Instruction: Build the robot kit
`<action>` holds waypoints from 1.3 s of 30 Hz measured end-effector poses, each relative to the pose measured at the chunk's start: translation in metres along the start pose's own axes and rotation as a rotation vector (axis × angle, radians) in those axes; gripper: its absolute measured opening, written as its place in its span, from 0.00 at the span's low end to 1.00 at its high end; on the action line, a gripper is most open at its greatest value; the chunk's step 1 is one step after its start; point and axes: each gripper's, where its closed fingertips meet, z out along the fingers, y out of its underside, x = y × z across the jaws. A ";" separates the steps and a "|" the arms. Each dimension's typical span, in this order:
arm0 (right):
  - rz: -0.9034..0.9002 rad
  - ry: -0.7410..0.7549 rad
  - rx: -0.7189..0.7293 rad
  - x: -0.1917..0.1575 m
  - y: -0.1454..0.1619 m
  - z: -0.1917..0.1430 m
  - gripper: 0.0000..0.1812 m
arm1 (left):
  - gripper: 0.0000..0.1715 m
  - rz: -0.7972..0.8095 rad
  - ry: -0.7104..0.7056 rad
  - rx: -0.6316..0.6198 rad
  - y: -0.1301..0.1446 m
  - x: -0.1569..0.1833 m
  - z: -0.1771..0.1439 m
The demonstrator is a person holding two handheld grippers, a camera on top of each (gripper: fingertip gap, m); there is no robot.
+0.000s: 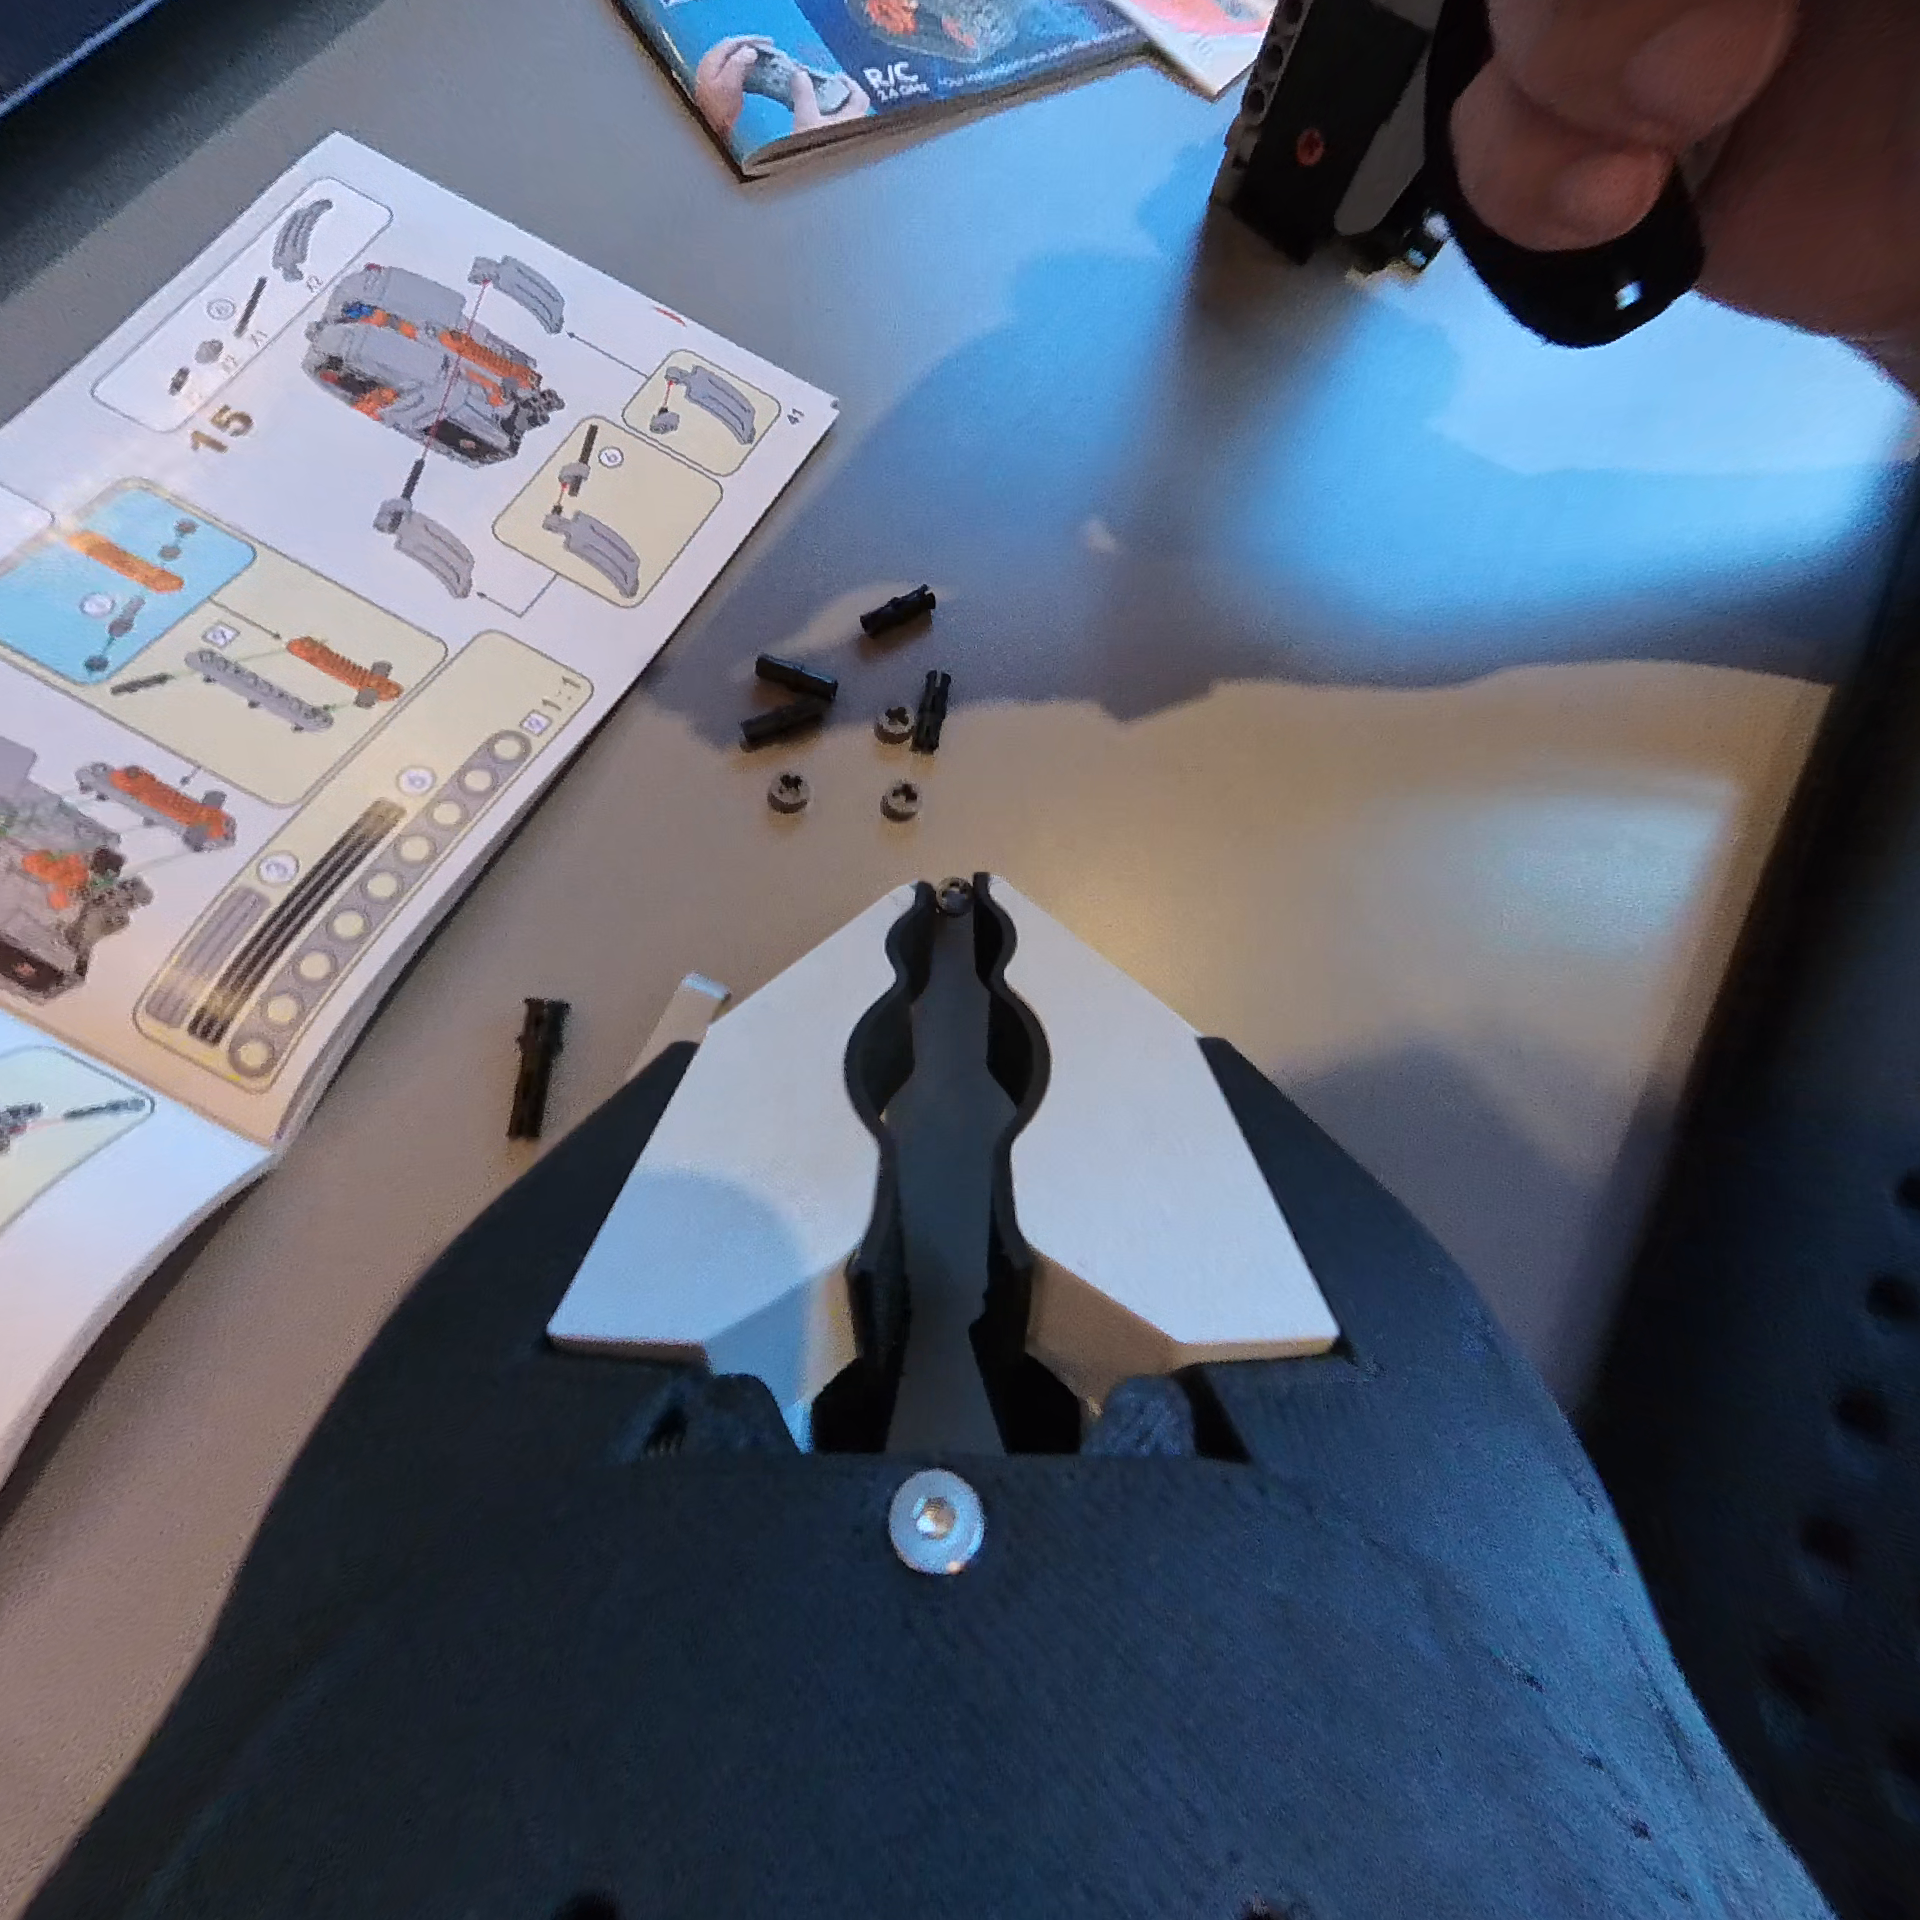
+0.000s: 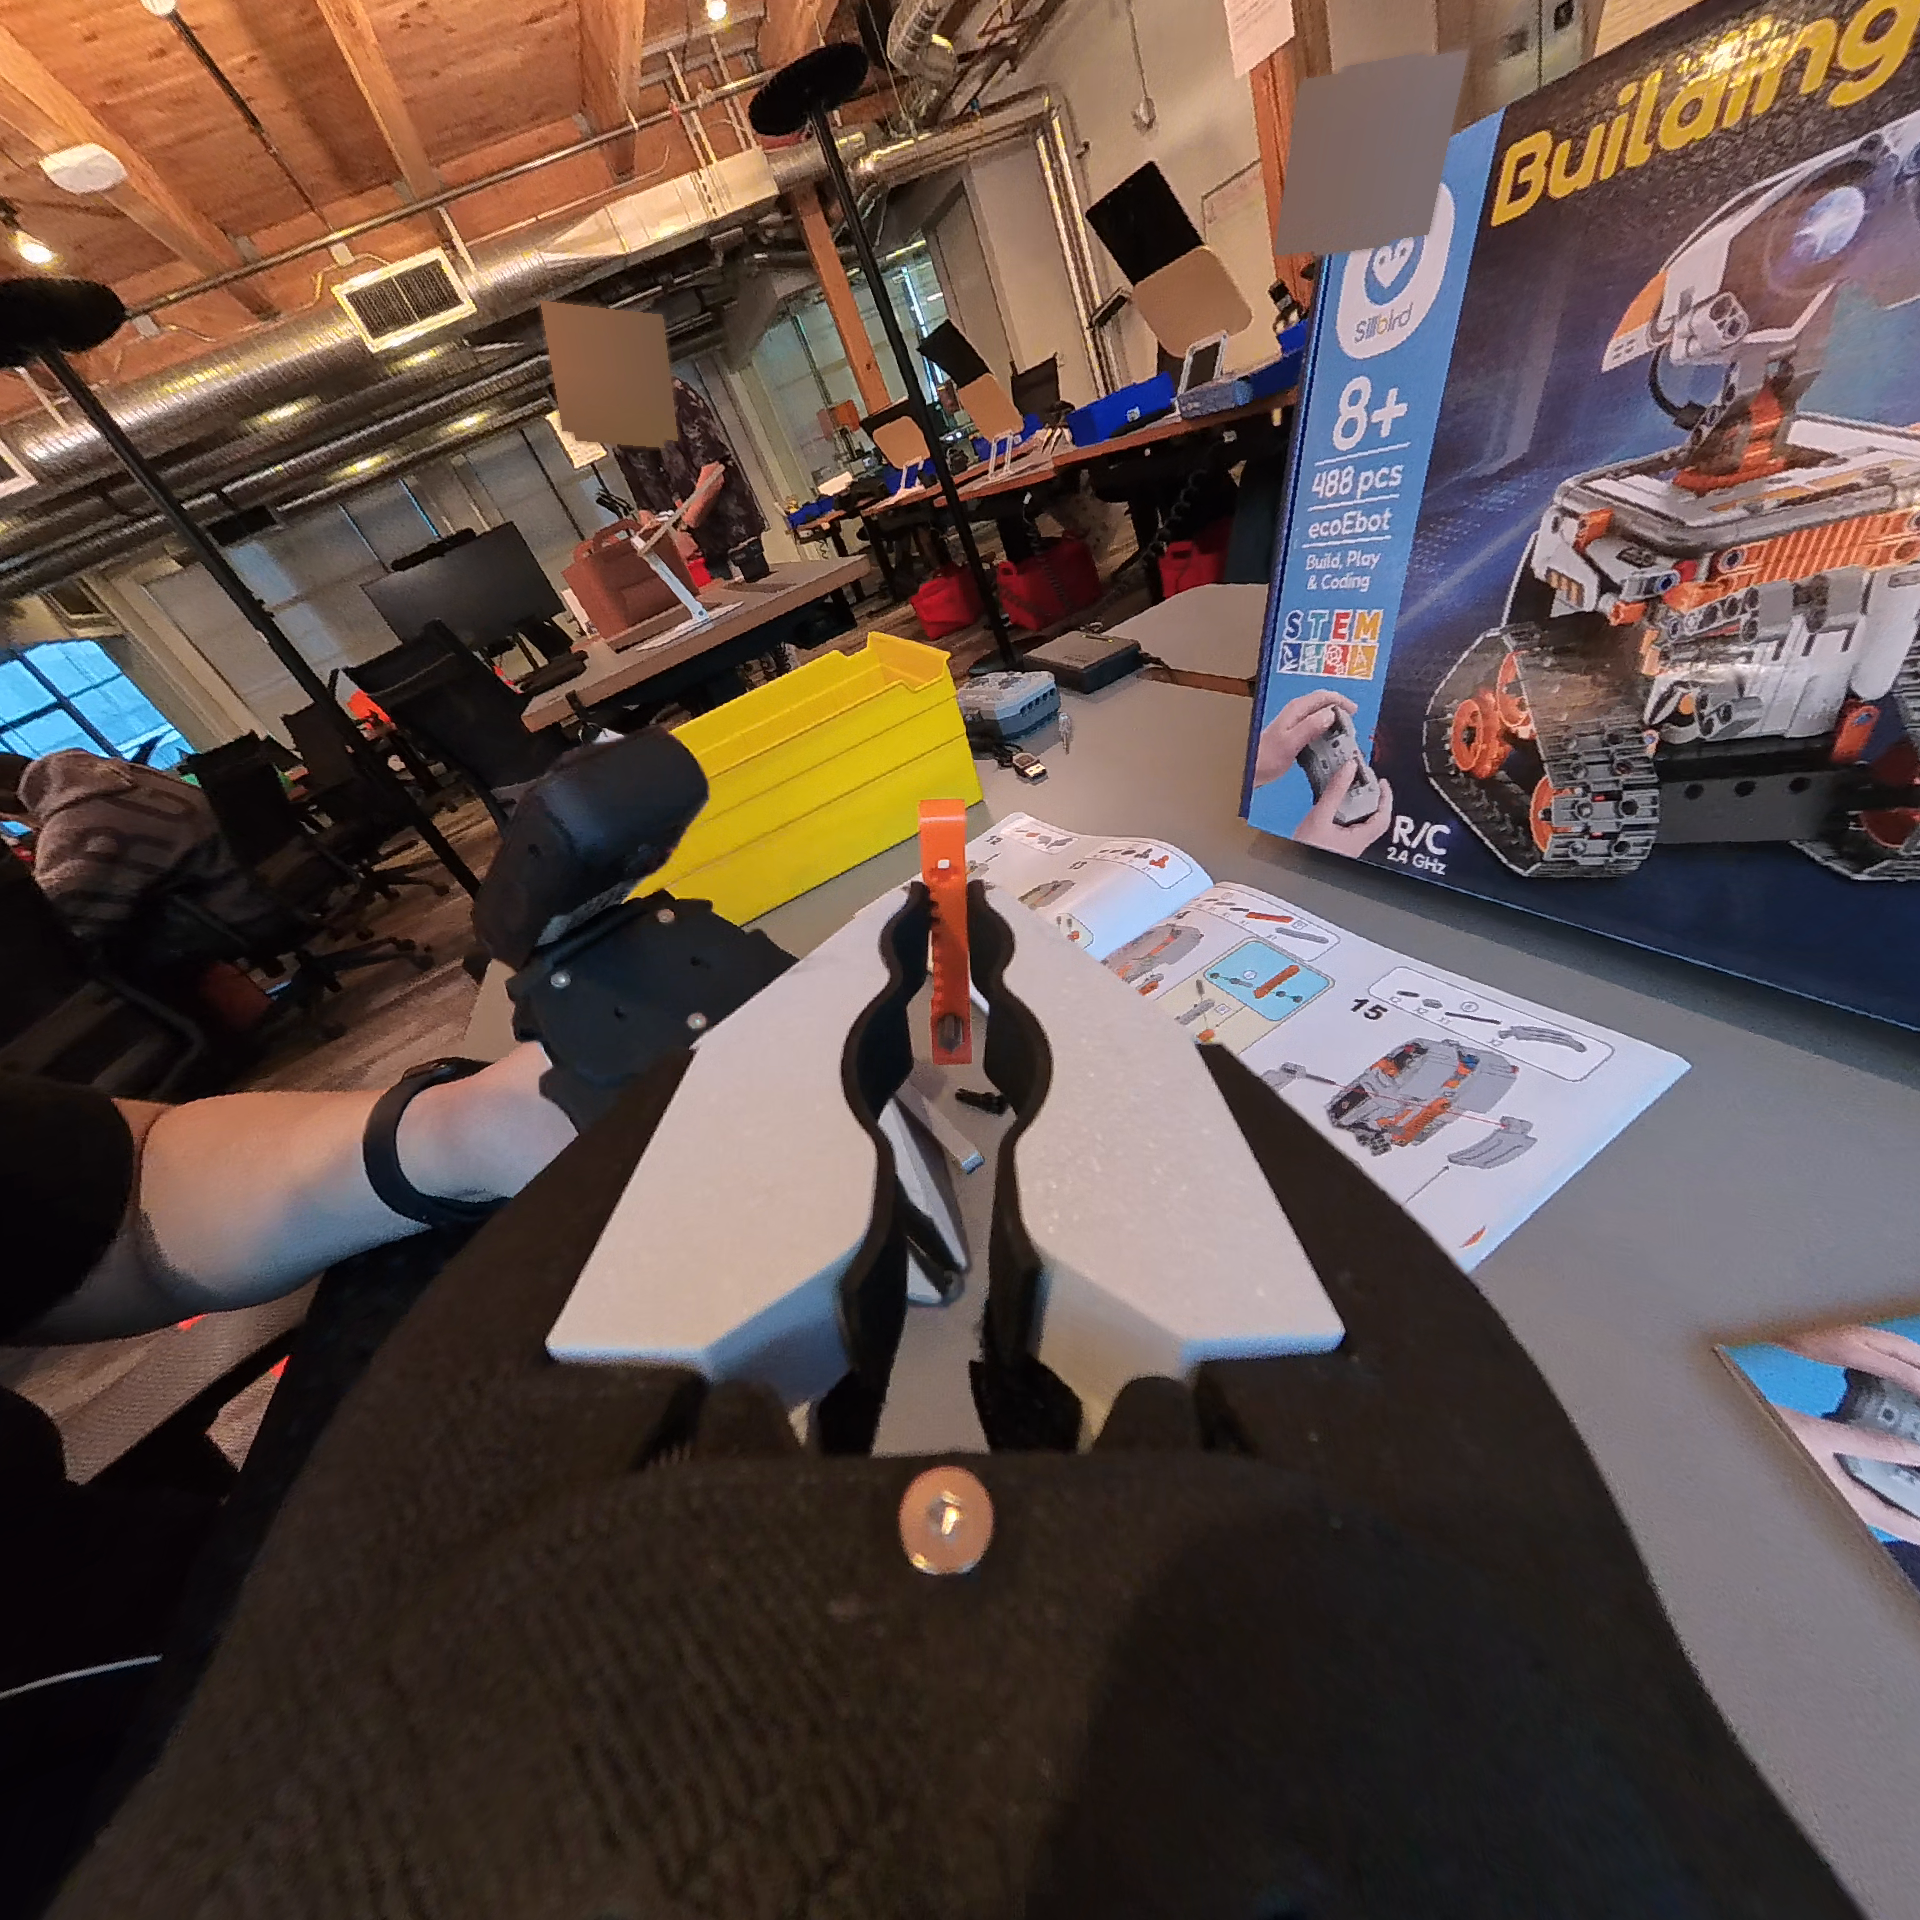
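Observation:
My left gripper (image 1: 952, 891) is low over the grey table (image 1: 1299, 831), shut on a small grey round bush (image 1: 951, 900) pinched at its very fingertips. Just ahead lie three more grey bushes (image 1: 900, 800) and several short black pins (image 1: 795, 675). A black pin (image 1: 535, 1067) lies to the left of the fingers. My right gripper (image 2: 945, 909) is shut on an orange toothed beam (image 2: 943, 935), held upright above the table. The left gripper's black body (image 2: 613, 904) and a person's forearm show to its left.
An open instruction booklet (image 1: 312, 623) lies left of the small parts and also shows in the right wrist view (image 2: 1403, 1039). A yellow bin (image 2: 831, 769), a grey hub (image 2: 1008, 701) and a large toy box (image 2: 1610, 468) stand farther back. A second booklet (image 1: 883, 73) lies beyond. The black pin (image 1: 535, 1067) lies some 8 centimetres from my left tips, 15 centimetres from my right tips. The right camera catches it too, in the right wrist view (image 2: 977, 1099).

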 end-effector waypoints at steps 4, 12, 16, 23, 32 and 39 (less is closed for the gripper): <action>0.054 -0.022 -0.009 -0.002 0.007 0.004 0.03 | 0.02 -0.170 0.110 0.120 -0.003 0.002 -0.019; 0.182 -0.141 -0.049 -0.018 0.027 0.019 0.02 | 0.02 -0.557 0.572 0.458 -0.044 0.010 -0.067; 0.098 -0.144 -0.123 -0.028 0.039 0.025 0.03 | 0.02 -0.591 0.579 0.496 -0.044 -0.001 -0.078; -0.132 -0.088 -0.567 -0.034 0.122 0.037 0.03 | 0.02 -0.521 0.346 0.539 -0.036 -0.043 -0.102; -0.387 -0.116 -0.829 -0.042 0.172 0.030 0.05 | 0.02 -0.494 0.342 0.503 -0.034 -0.041 -0.103; -0.413 -0.137 -0.851 -0.038 0.166 0.019 0.13 | 0.02 -0.486 0.384 0.466 -0.032 -0.032 -0.098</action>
